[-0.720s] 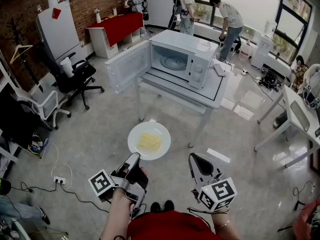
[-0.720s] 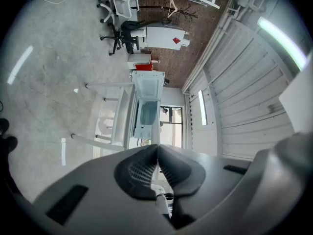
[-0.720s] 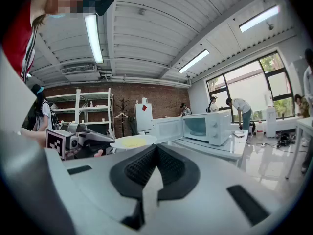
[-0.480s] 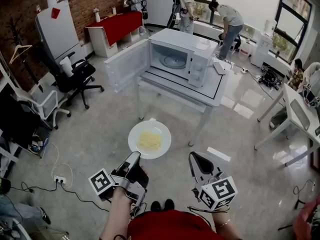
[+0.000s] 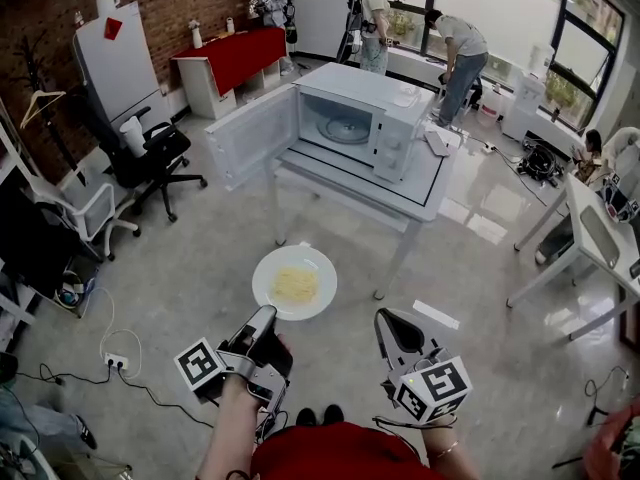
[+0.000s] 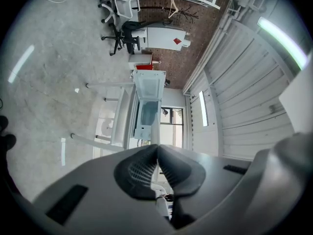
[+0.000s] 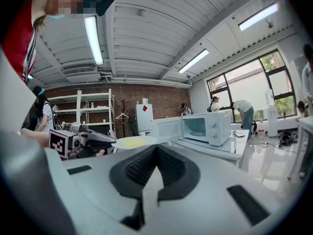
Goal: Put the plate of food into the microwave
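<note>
A white plate (image 5: 294, 282) with a yellow heap of food hangs in mid-air over the floor, short of the table. My left gripper (image 5: 268, 315) is shut on the plate's near rim and holds it level. In the left gripper view its jaws (image 6: 157, 148) meet on the thin rim. My right gripper (image 5: 388, 321) floats to the right of the plate, shut with nothing in it. From the right gripper view (image 7: 156, 150) the plate (image 7: 133, 141) shows beside the left gripper (image 7: 93, 140). The white microwave (image 5: 350, 118) stands on the table with its door (image 5: 255, 133) swung wide open to the left.
The microwave's white table (image 5: 400, 193) has thin legs reaching the floor near the plate. A black office chair (image 5: 150, 153) and a white chair (image 5: 85, 208) stand to the left. Another white table (image 5: 600, 238) is on the right. Several people stand by the far windows.
The plate stays in the left gripper's hold and has edged slightly left in the head view. The people at the back have shifted a little.
</note>
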`<state>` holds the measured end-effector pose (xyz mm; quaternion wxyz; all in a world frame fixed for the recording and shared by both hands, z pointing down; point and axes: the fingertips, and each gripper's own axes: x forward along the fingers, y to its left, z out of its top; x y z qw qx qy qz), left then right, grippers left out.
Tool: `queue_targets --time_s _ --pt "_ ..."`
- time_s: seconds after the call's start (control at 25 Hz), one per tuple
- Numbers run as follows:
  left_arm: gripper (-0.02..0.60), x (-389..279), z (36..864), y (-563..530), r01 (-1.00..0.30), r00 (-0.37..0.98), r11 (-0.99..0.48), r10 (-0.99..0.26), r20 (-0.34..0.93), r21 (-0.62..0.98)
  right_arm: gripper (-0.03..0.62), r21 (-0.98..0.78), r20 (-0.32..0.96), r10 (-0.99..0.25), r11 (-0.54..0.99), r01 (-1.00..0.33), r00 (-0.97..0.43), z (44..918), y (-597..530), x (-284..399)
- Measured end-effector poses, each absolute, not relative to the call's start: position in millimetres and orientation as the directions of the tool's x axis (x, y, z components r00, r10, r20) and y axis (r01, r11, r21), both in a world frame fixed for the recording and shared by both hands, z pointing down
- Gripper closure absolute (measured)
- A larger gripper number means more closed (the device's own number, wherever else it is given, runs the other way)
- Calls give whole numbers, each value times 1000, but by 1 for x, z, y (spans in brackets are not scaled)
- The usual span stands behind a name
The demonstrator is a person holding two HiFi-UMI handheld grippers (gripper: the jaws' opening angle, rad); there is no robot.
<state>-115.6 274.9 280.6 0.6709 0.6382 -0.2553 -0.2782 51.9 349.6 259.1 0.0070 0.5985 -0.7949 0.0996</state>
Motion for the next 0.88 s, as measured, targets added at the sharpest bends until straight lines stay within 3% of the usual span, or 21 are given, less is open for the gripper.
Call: queue_targets --time_s 0.6,0.88 --pt "563 -93 271 217 16 691 -16 -723 -23 1000 582 -171 155 -953 232 -957 -259 261 307 93" --pt "563 -94 279 104 35 724 -3 -690 -28 999 582 -171 175 -958 198 -965 -228 266 198 84"
